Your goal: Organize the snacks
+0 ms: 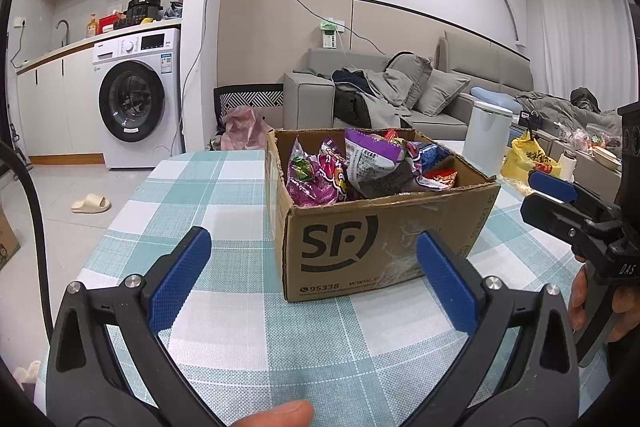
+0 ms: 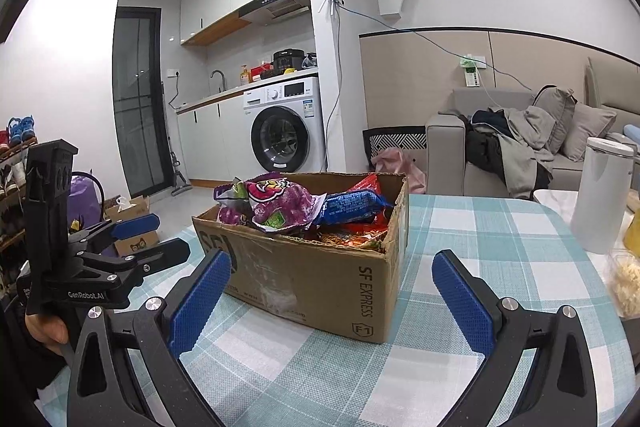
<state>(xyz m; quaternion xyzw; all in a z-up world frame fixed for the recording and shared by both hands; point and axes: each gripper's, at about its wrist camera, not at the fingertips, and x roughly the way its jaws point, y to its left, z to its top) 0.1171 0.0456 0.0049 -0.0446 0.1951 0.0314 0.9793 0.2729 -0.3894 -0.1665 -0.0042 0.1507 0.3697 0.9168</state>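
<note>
A cardboard SF box (image 1: 372,243) stands on the checked tablecloth (image 1: 208,203), full of snack packets: purple bags (image 1: 320,179), a blue packet (image 2: 352,207) and red ones (image 1: 440,177). The box also shows in the right wrist view (image 2: 320,279). My left gripper (image 1: 314,263) is open and empty, just in front of the box's near face. My right gripper (image 2: 332,283) is open and empty, facing the box's corner. Each gripper shows in the other's view, the right one (image 1: 536,195) beside the box's right side and the left one (image 2: 160,235) to its left.
A white cylindrical appliance (image 2: 600,195) stands at the table's right edge, with a yellow bag (image 1: 528,159) and a bag of food (image 2: 628,283) near it. A washing machine (image 1: 136,99) and a grey sofa (image 1: 400,91) lie beyond the table.
</note>
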